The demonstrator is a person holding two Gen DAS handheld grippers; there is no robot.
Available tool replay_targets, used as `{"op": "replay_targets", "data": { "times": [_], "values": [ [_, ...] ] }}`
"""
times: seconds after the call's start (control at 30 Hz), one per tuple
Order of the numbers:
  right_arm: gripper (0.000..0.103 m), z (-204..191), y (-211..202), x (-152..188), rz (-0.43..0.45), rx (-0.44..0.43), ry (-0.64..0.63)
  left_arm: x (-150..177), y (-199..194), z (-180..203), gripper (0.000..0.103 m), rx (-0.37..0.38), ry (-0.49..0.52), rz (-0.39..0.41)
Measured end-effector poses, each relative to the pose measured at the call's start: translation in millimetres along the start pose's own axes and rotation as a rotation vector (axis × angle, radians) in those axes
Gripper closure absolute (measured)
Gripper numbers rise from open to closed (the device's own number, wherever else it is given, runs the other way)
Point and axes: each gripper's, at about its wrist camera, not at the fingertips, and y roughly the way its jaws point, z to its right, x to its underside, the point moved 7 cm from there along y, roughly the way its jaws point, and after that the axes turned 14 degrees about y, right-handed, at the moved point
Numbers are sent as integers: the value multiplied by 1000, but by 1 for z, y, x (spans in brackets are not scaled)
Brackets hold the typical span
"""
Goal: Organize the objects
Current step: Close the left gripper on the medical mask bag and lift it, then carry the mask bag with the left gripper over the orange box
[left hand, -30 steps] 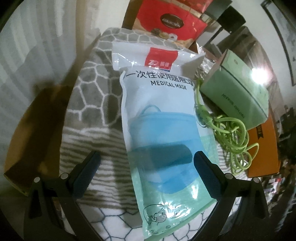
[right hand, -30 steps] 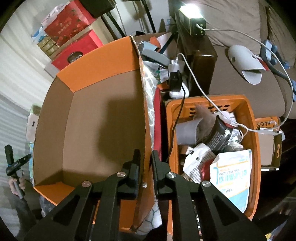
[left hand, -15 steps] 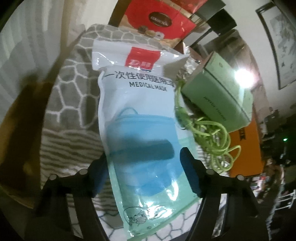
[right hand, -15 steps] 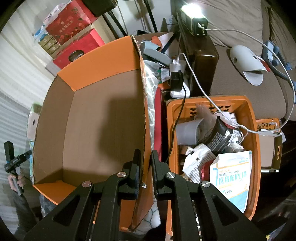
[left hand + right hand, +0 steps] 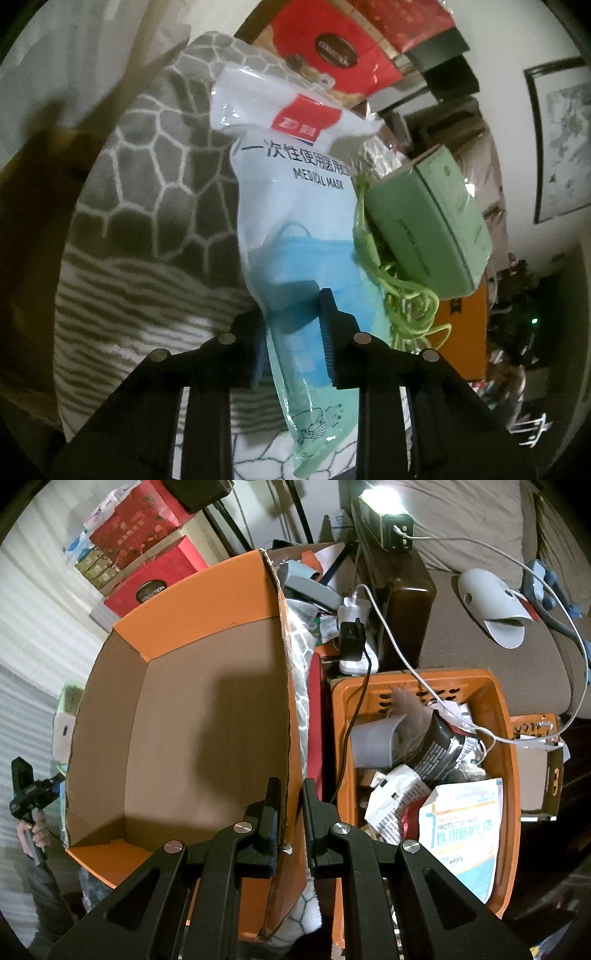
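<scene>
Picking up the mask packet [image 5: 295, 206] for the box [image 5: 207, 716].
Left gripper [image 5: 291, 332] closing on its lower half; right gripper [image 5: 291, 812] pinches the box wall; next, lift clear of the green cord [image 5: 402, 306].

At the lower middle of the frame the right tongs [image 5: 291, 812] pinch the side wall of an open orange cardboard box [image 5: 207, 716], with a cluttered orange basket [image 5: 502, 738] just right of it.

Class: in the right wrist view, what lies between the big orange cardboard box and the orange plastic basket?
Between the cardboard box and the basket: a strip of patterned cloth and a red panel.
</scene>
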Motion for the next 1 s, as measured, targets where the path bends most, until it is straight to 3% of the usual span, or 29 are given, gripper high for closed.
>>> {"op": "replay_targets", "data": {
  "times": [0.23,0.4,0.47,0.73,0.83,0.9,0.97,1.0],
  "values": [
    [93,1,0,-1,-1,5,0,-3,-23,13,90,-13,29,68],
    [93,1,0,-1,-1,6,0,-15,-60,35,95,-30,79,150],
    [93,1,0,-1,-1,6,0,-18,-74,46,96,-81,137,157],
    [93,1,1,0,2,11,4,-15,-64,85,96,-277,347,54],
    [92,1,1,0,1,12,6,-9,-60,96,89,-262,378,30],
    [92,1,1,0,1,12,4,-9,-49,100,77,-261,384,-4],
    [92,1,1,0,2,12,4,-9,-43,103,75,-314,408,-17],
    [92,1,1,0,1,11,4,-10,-40,101,80,-338,414,-18]
  ]
}}
